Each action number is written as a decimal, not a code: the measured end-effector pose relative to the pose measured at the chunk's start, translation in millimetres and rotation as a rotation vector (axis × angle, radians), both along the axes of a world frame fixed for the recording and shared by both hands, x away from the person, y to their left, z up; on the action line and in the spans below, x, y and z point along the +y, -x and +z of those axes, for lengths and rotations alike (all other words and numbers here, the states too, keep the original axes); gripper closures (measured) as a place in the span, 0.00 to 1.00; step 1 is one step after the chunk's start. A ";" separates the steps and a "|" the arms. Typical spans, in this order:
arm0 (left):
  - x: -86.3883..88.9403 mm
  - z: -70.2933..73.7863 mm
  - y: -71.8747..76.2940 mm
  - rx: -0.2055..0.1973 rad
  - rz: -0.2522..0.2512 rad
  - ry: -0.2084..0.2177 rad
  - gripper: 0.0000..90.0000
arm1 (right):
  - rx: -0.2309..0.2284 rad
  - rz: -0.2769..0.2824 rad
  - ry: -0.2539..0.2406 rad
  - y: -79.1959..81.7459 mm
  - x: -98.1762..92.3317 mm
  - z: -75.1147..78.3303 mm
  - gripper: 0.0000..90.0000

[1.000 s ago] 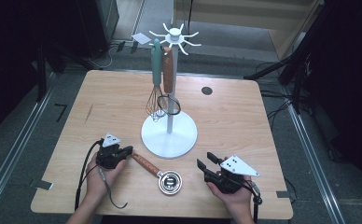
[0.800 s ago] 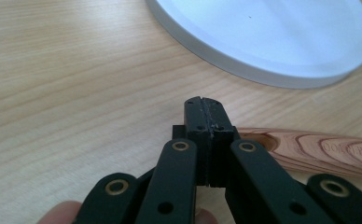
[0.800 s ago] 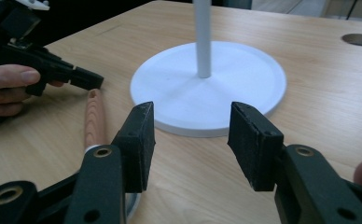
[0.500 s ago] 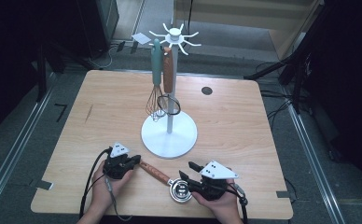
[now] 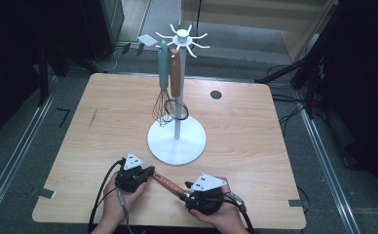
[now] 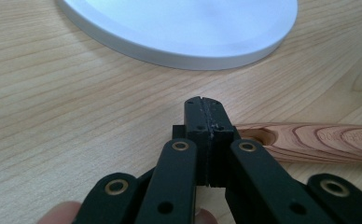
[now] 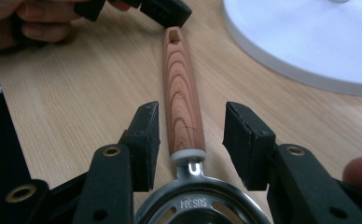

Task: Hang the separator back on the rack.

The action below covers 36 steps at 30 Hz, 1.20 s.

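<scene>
A white stand [image 5: 177, 141] with a round base is set near the middle of the wooden worktop [image 5: 274, 136], and a teal-handled whisk [image 5: 163, 83] and a wooden-handled utensil [image 5: 176, 80] are hung from the hooks at its top. In front of the stand's base, near the person's edge of the worktop, a strainer [image 7: 181, 107] with a wooden handle and a metal rim is laid flat, its handle pointed toward the left tool [image 5: 148, 171]. The left tool is seen with its jaws pressed together on nothing, the tips placed just beside the handle's holed end [image 6: 263, 136] and close to the rim of the stand's base [image 6: 179, 51]. The right tool [image 7: 191, 135] is held with its jaws spread apart, one on each side of the handle where it meets the metal rim; the pads [image 7: 144, 135] are not seen touching the wood. Both tools are held low over the worktop in the person's hands.
</scene>
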<state>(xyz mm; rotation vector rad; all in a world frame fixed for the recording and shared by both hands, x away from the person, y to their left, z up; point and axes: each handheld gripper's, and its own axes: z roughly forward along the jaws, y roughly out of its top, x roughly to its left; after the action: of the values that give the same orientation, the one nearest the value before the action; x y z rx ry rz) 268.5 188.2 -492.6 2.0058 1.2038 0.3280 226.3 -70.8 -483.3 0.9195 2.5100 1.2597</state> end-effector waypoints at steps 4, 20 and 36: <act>-3.2 -0.4 0.2 0.007 -0.008 0.013 1.00 | 0.007 0.007 0.035 -1.7 2.9 -4.8 0.67; -9.9 -1.0 -0.5 0.010 -0.030 0.022 1.00 | 0.042 0.017 0.085 -7.6 -3.4 -11.4 0.78; 3.5 5.2 -1.0 -0.026 -0.024 0.040 1.00 | 0.045 0.007 0.096 -12.0 -20.8 -11.0 0.78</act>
<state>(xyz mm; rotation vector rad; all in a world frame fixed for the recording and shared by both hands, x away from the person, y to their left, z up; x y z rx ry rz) 269.5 191.7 -487.4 1.9748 1.1602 0.3149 238.3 -91.6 -494.3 0.9277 2.5846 1.1215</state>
